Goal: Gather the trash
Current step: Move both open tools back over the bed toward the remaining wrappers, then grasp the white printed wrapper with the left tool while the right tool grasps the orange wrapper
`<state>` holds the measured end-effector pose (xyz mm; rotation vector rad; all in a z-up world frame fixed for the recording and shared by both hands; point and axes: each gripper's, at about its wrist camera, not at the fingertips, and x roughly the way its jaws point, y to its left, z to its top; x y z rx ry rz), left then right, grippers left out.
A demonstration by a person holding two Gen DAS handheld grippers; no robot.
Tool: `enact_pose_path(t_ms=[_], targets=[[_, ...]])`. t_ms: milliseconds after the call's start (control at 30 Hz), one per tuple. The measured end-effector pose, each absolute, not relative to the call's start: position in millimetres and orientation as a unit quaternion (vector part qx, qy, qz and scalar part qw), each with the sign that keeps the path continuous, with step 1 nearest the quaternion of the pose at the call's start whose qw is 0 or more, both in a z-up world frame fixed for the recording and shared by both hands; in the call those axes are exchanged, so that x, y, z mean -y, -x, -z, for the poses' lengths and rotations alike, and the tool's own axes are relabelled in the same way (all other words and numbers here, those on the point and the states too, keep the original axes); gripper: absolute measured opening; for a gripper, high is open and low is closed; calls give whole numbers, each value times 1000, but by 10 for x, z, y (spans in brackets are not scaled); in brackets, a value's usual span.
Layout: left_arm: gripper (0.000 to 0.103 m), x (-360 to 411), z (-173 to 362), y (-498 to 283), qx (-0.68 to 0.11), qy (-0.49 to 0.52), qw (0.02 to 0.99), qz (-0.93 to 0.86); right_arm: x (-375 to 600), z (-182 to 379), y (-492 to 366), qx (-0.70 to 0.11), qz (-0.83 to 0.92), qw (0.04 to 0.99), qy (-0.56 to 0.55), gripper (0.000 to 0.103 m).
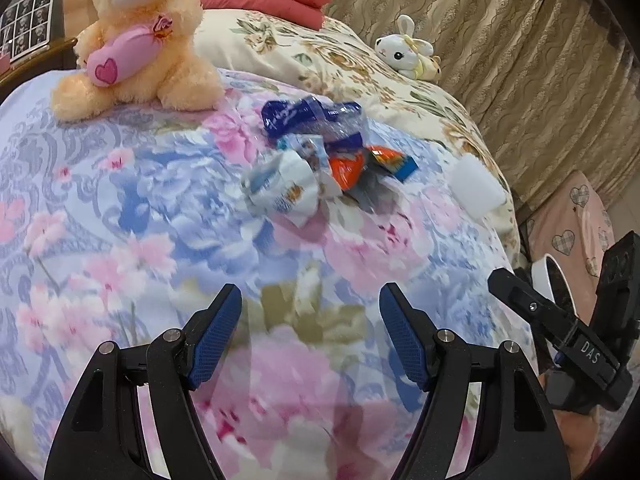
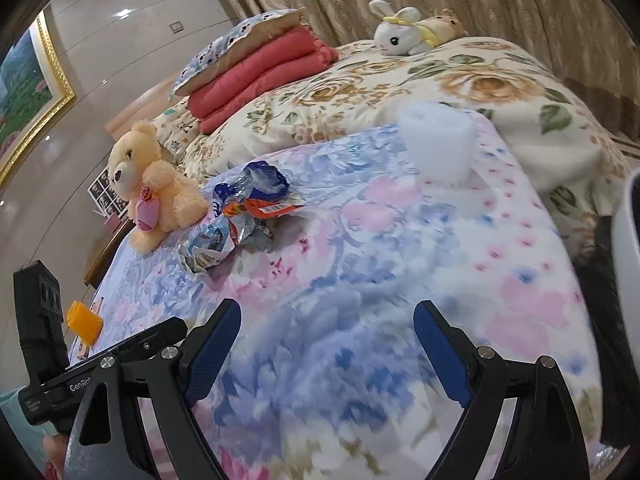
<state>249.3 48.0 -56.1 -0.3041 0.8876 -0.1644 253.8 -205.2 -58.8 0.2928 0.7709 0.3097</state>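
A bed fills both views, spread with a blue-and-pink floral quilt (image 1: pixel 120 208) that lies under both pairs of tongs; beyond it, farther from the tongs, a cream blanket with brown roses (image 2: pixel 460 80); at its far end a folded red comforter (image 2: pixel 260 76) with a pillow stacked on top. A white bin (image 2: pixel 628 248) stands off the bed's edge, to the right of the right gripper (image 2: pixel 328 344); only its rim and wall show, so its contents cannot be told. A peach teddy bear (image 1: pixel 140 40) sits ahead and to the left of the left gripper (image 1: pixel 312 332); a white plush rabbit (image 1: pixel 404 50) lies far ahead on the rose blanket. The trash, a heap of crumpled wrappers (image 1: pixel 316 156) in blue, white and orange, lies on the quilt straight ahead of the left tongs and well apart from them, ahead-left of the right tongs; a white blurred block (image 1: pixel 476 188) rests to the heap's right. Both tongs are spread wide, nothing between their blue pads.
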Motion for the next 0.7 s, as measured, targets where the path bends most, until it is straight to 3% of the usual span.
enact_pose_path(t_ms=[567,633,700], targets=[[71,-577,565,-3074,-412,101,902,83,1560,657,-3171,-386,-194,895,-107,84],[46,-564,601,-3126,-416,96,901,80,1532,664,-3214,-387,-196,895,-105,83],[38,-572,644,-3165,-423,99,897,85,1500,672,-3252,-388,-197,895,-103,82]])
